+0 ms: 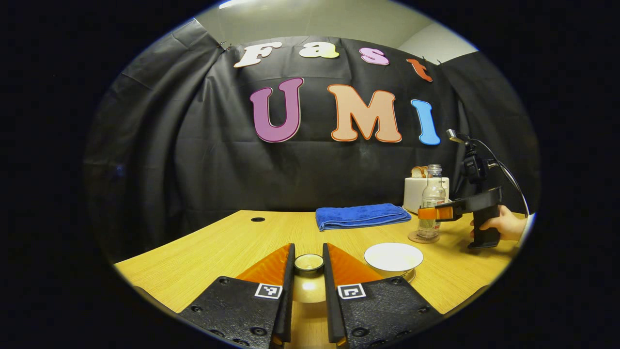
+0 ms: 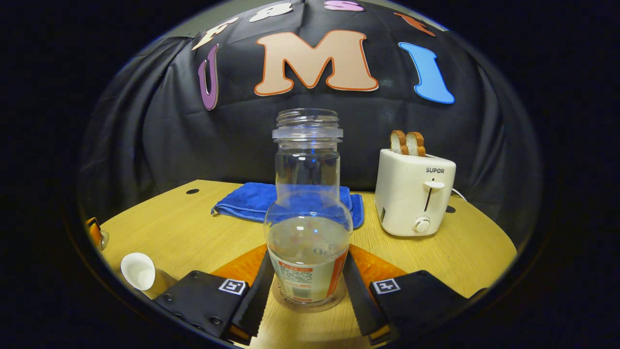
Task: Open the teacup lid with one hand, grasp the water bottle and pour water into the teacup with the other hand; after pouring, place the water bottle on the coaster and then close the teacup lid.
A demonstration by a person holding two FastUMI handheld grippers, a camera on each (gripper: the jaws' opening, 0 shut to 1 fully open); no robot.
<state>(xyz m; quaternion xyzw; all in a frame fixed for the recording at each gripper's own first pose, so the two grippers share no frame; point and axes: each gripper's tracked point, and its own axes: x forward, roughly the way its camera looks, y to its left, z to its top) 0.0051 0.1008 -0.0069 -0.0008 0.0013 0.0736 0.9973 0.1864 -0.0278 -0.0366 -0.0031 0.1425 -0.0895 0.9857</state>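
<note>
My left gripper (image 1: 308, 265) is shut on the knob of the teacup lid (image 1: 306, 291), which hangs between its fingers above the table. Just to the right stands the uncovered white teacup (image 1: 393, 257) on its saucer; in the right gripper view the teacup (image 2: 138, 270) is at the lower left. The clear water bottle (image 2: 307, 232), uncapped and partly filled, stands upright on the round coaster (image 2: 310, 304). My right gripper (image 2: 308, 271) has both fingers against the bottle's lower sides. In the left gripper view the right gripper (image 1: 436, 212) grips the bottle (image 1: 432, 194) on the coaster (image 1: 424, 237), with a hand holding it.
A folded blue towel (image 1: 362, 215) lies at the back of the wooden table (image 1: 218, 247). A white toaster (image 2: 415, 194) with two bread slices stands right of the bottle. The left gripper (image 2: 95, 232) shows at the table's far left edge.
</note>
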